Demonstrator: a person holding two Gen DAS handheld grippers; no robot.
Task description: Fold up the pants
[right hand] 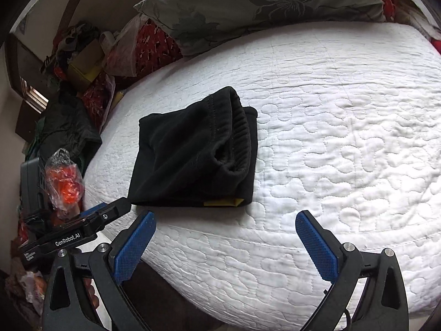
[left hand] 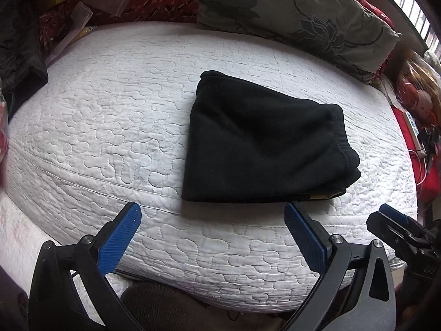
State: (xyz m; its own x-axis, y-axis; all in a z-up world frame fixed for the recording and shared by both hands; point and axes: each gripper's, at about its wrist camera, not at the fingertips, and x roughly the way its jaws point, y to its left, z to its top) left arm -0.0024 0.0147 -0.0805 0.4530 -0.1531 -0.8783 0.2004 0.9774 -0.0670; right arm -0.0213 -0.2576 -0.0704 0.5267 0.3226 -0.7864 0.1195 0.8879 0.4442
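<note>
Pants [left hand: 256,140], one black pair folded into a thick bundle, are lying on the white quilted bed [left hand: 110,115] in the left wrist view, just beyond the left tongs [left hand: 212,215], which are hanging spread apart and holding nothing. One flowered pillow [left hand: 297,13] is leaning behind.

In the right wrist view the pants [right hand: 193,151] are sitting left of centre on the bed [right hand: 344,124], waistband showing, while the right tongs [right hand: 224,226] are gaping wide, empty. The one pillow [right hand: 248,2] is resting at the head.
</note>
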